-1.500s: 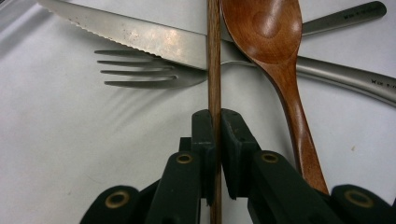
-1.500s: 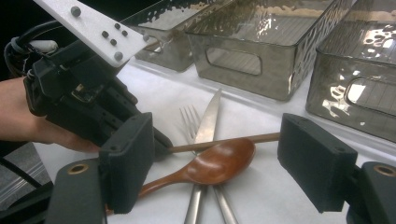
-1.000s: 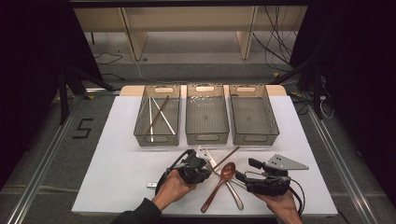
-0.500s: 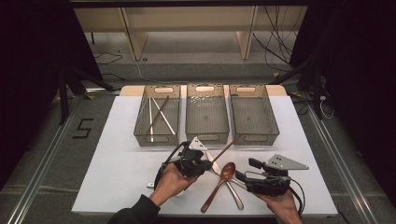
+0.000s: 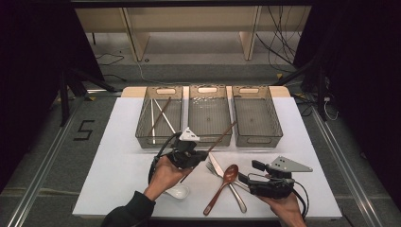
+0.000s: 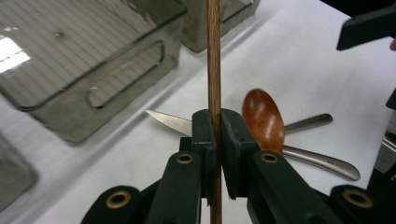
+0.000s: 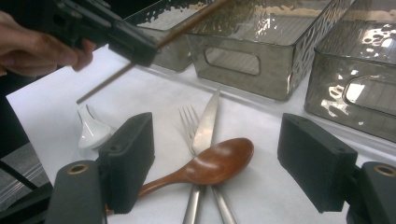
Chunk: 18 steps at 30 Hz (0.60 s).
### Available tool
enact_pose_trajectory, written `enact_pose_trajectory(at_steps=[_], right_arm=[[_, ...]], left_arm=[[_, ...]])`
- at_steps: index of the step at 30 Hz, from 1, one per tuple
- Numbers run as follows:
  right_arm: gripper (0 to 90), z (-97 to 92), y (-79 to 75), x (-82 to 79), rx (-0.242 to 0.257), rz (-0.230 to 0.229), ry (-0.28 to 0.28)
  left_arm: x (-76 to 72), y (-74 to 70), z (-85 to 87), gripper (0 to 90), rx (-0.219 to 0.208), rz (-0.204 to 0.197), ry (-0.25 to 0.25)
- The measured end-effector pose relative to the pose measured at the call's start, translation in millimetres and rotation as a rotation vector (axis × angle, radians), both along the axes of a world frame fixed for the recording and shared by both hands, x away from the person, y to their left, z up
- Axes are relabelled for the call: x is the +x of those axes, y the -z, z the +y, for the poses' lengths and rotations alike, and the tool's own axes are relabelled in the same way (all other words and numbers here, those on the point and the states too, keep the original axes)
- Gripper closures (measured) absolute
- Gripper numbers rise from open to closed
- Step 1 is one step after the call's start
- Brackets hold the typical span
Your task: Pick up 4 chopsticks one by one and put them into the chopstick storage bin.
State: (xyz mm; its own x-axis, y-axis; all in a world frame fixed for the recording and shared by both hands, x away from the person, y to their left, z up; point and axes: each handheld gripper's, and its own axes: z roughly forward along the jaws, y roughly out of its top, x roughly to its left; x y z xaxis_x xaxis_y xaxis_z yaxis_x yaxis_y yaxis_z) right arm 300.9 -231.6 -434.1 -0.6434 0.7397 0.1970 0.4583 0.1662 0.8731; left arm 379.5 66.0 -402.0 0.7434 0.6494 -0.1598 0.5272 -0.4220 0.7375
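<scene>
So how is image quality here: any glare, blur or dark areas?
High view: table evenly lit, surroundings dark. Left gripper view: glare patch on a tray, far tray soft, chopstick sharp. Right gripper view: speckled reflections on the trays, own gripper slightly soft.

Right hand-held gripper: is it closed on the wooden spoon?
No. The right hand-held gripper has its jaws wide apart, with the wooden spoon lying untouched on the table between them.

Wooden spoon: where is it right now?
In the high view, the wooden spoon lies on the white table, front centre, across the fork and knife, between both grippers.
</scene>
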Motion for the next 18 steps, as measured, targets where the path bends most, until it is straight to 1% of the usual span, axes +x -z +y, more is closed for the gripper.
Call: enact_pose_trajectory(at_steps=[3, 7, 12, 18], right_arm=[[27.9, -0.2, -0.1, 0.0, 0.0, -0.001, 0.001], [27.9, -0.3, -0.1, 0.0, 0.0, 0.001, 0.002], [27.9, -0.4, -0.1, 0.1, 0.001, 0.0, 0.001], [27.9, -0.3, -0.1, 0.2, 0.001, 0.001, 0.0]], left_arm=[[5.3, -3.0, 9.6, 84.3, -0.01, -0.005, -0.027], [13.7, -5.5, 22.3, 84.3, -0.012, -0.013, -0.057], [23.4, -7.8, 36.3, 84.3, -0.019, -0.025, -0.091], [34.9, -10.8, 51.3, 84.2, -0.036, -0.034, -0.142]])
